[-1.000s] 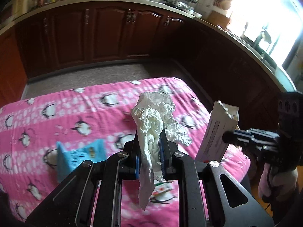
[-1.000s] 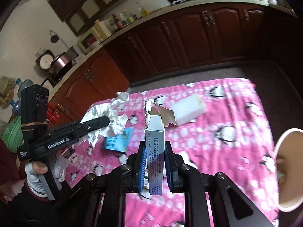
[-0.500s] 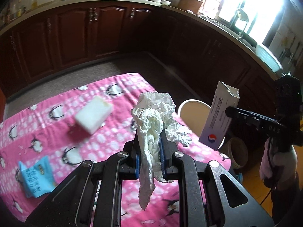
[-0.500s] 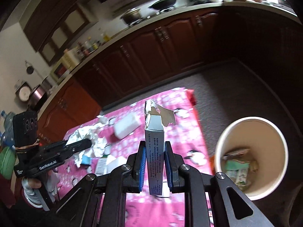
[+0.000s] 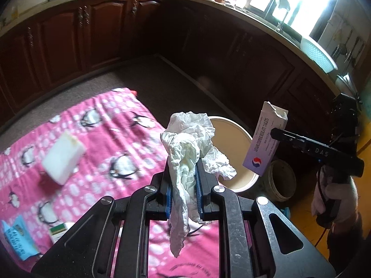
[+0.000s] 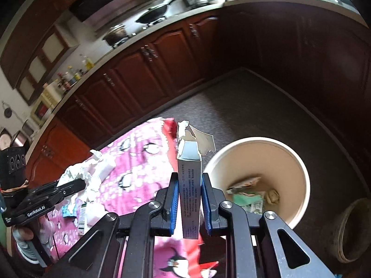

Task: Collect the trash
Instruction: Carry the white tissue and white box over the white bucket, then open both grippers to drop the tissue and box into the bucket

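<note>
The left gripper [image 5: 184, 183] pinched a tissue [image 5: 187, 143] and the right gripper [image 6: 190, 199] pinched a box [image 6: 189, 185], with the bin [image 6: 299, 162] at 2 o'clock; more trash [image 5: 62, 159] was left at 9 o'clock.

Each wrist view looks forward and down, close along its fingers. Both share the bin [image 5: 234, 153] [image 6: 259, 180] and pink cloth [image 5: 104, 139] [image 6: 139, 162]

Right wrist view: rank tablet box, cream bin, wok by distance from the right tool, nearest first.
1. tablet box, clamped upright in the right tool.
2. cream bin, on the floor just ahead, right.
3. wok, far back on the counter stove.
</note>
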{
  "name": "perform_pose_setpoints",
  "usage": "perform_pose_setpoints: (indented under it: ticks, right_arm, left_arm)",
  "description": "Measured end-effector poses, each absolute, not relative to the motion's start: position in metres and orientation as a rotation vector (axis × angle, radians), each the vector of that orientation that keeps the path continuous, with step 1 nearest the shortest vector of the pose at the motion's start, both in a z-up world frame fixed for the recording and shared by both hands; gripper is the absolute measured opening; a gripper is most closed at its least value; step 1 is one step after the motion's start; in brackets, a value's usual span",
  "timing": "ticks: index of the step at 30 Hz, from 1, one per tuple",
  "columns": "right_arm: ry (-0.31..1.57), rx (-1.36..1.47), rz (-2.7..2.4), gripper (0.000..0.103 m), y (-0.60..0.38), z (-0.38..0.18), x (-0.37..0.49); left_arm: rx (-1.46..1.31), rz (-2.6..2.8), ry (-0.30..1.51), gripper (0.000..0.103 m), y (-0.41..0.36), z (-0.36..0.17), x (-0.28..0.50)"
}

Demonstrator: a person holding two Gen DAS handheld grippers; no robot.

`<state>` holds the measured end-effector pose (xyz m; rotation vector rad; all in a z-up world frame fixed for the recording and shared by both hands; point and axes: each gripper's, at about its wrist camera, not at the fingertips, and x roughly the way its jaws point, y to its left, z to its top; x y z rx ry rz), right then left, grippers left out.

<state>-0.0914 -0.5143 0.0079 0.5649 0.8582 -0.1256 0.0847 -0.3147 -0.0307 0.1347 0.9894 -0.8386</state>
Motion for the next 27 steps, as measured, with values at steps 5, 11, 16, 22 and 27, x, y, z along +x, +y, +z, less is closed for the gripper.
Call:
perform_pose_setpoints:
  ticks: [5,11,16,22,27]
  right_arm:
    - [0.883,0.565,-0.17,0.017,-0.528,-0.005,-0.098]
    - [0.931,0.561,-0.228,0.017,-0.545,-0.033,-0.101]
    - [0.97,0.581,-0.261,0.017,-0.556,-0.058,-0.102]
    - [0.989,0.602,-0.292,0.017,-0.566,-0.073,-0.104]
    - [0.999,0.557,-0.346,0.025,-0.568,-0.074,-0.102]
  left_arm:
    - [0.152,-0.855,1.024,0.014,-0.347,-0.044,0.086]
    - [0.175,-0.879,1.068,0.014,-0.387,-0.064,0.085]
    - [0.187,-0.89,1.098,0.014,-0.418,-0.077,0.085]
    - [0.166,-0.921,1.132,0.017,-0.44,-0.092,0.085]
    - [0.15,-0.948,1.161,0.057,-0.448,-0.104,0.087]
